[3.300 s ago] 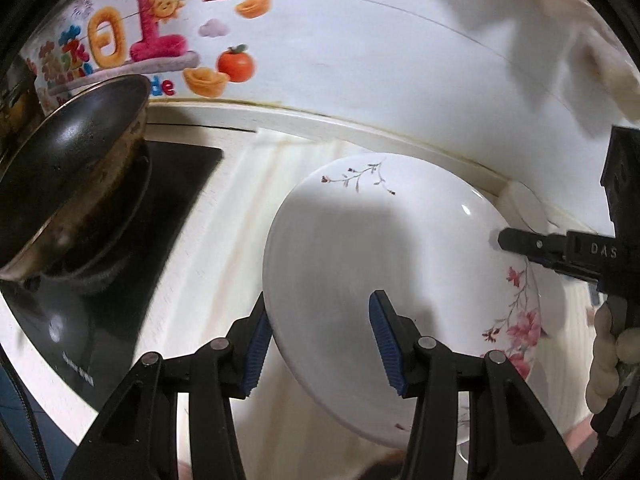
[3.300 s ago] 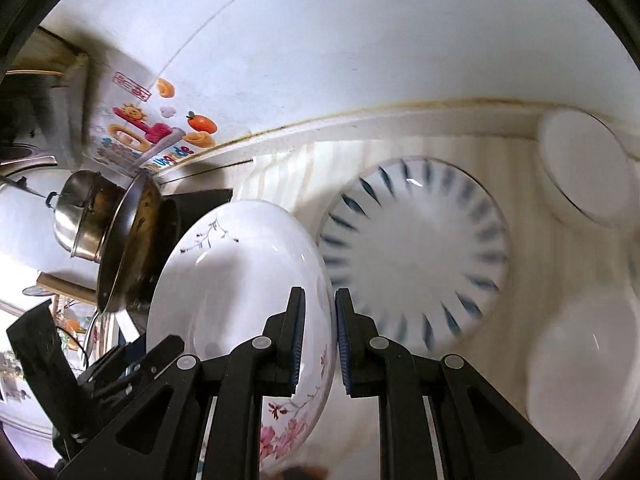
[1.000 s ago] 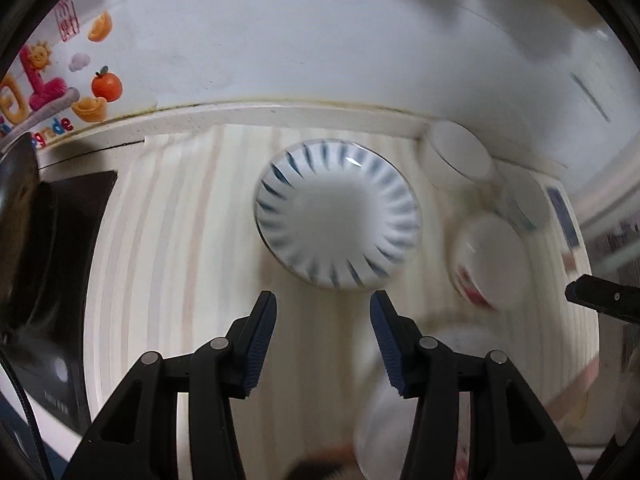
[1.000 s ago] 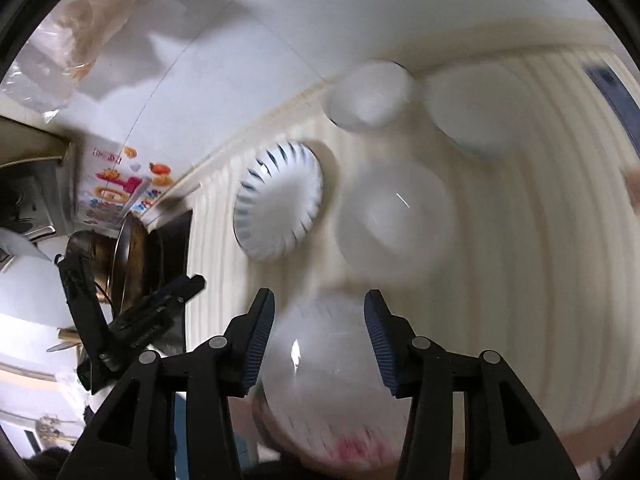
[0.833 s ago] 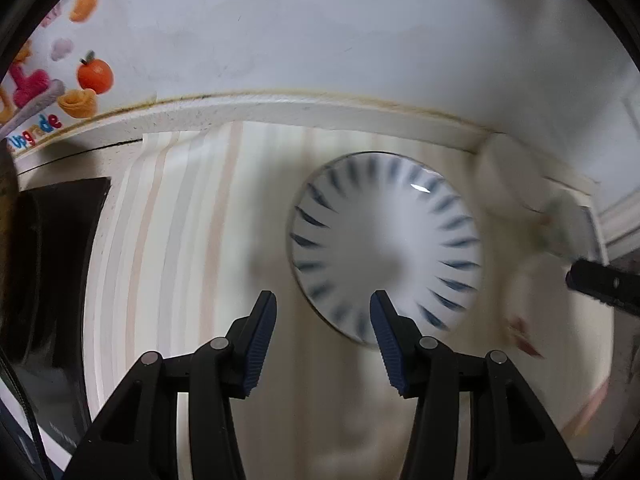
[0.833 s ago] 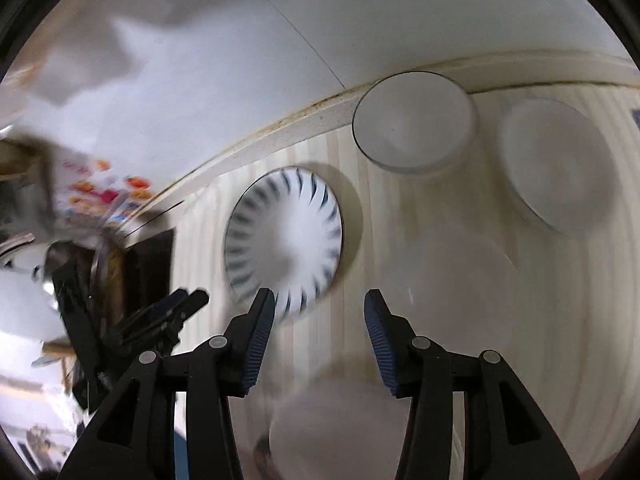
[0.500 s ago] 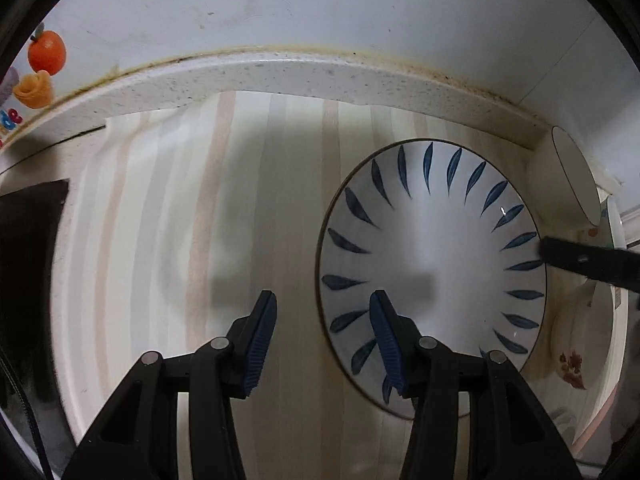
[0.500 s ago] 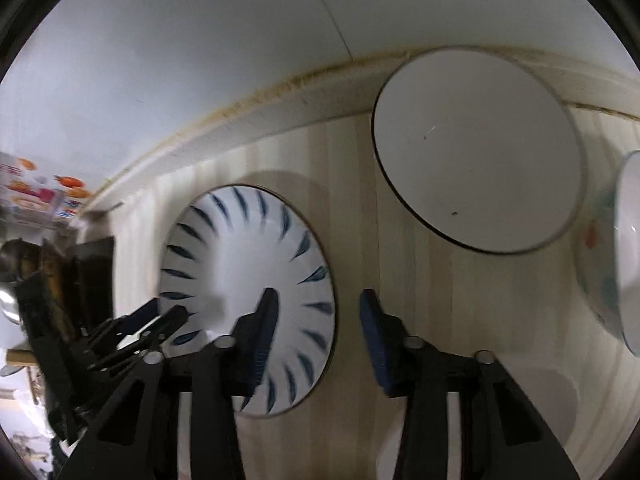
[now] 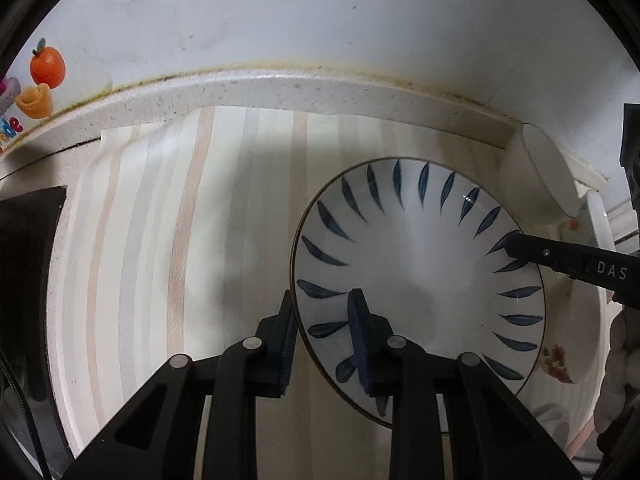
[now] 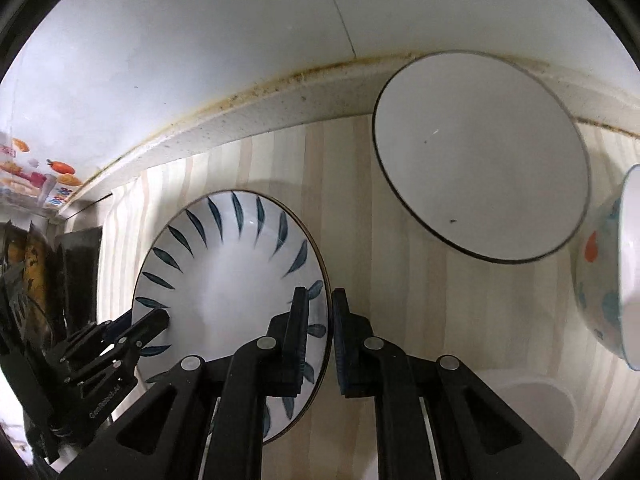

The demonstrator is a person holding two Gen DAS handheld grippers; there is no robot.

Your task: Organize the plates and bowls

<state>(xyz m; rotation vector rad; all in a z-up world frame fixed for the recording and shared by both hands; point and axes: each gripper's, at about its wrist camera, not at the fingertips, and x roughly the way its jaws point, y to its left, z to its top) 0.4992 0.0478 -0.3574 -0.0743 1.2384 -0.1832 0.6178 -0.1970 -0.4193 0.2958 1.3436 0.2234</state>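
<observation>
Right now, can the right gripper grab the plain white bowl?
Probably not yet: the right gripper looks clamped on the blue-leaf plate, though only bare counter separates it from the white bowl.
</observation>
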